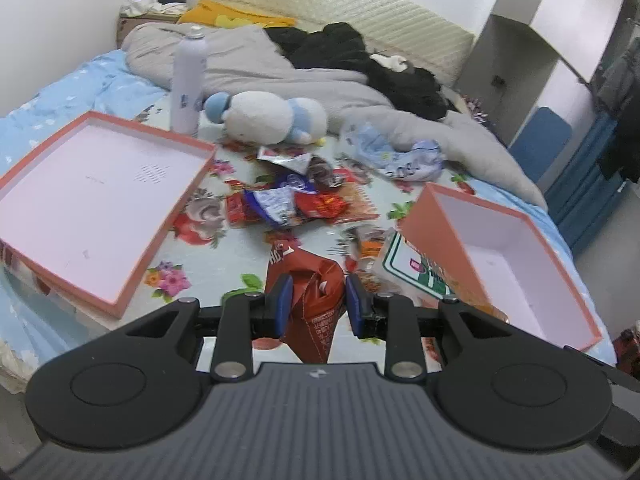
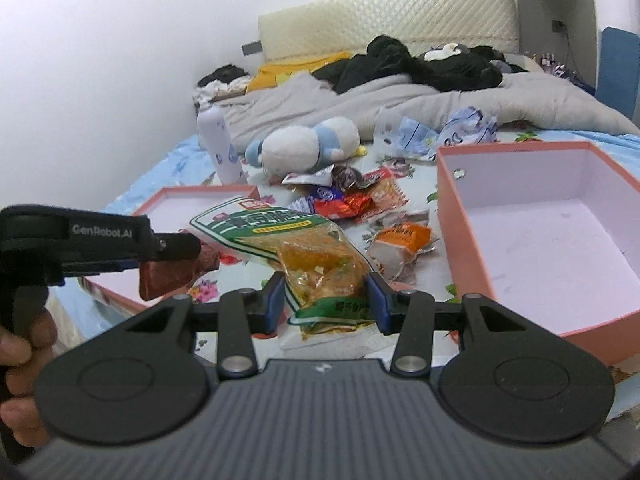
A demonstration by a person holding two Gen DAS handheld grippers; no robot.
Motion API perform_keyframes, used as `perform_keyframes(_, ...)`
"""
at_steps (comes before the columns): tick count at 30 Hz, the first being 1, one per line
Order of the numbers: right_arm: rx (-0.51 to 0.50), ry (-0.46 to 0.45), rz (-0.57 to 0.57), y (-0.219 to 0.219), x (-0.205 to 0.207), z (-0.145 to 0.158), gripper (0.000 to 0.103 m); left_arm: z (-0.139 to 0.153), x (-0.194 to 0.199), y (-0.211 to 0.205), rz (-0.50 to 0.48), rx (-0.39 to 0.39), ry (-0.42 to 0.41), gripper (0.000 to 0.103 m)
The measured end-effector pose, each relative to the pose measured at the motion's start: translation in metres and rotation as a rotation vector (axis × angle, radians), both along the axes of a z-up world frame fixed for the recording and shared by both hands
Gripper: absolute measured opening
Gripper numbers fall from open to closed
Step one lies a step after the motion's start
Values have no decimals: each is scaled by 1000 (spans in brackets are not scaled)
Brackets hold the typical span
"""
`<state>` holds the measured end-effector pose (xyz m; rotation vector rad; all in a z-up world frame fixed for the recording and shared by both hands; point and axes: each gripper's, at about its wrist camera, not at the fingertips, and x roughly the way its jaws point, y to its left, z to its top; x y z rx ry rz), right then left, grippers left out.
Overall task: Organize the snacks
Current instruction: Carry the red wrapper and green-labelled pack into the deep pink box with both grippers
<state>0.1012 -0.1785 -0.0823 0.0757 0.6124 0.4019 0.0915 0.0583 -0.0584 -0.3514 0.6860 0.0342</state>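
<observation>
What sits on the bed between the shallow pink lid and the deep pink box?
The loose snack pile lies between the lid and the box in the left wrist view, along with the red packet in the left gripper.

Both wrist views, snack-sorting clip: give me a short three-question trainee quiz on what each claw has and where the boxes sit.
1. True or false: the left claw is shut on a red snack bag.
2. What is the right claw gripping? A) the white bottle B) a green-and-white packet of yellow snack C) the plush toy
3. Fill in: in the right wrist view, the deep pink box lies to the ____ of the snack pile.

Key: 1 true; 2 B; 3 right.
</observation>
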Motion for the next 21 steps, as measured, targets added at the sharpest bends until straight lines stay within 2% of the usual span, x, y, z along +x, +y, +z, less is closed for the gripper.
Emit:
perform_keyframes(6,13,-16,-55,-26,-9,12,46,9,-4,-22,-51,-17,-17,33)
perform_keyframes(11,-9,-19,-99,-47,-15,16,46,8,-1,-42,-91,-55,10,33)
perform_keyframes(21,-24,-6,-178,-84,-25,16,46,11,10,-90,-209,-53,-2,33)
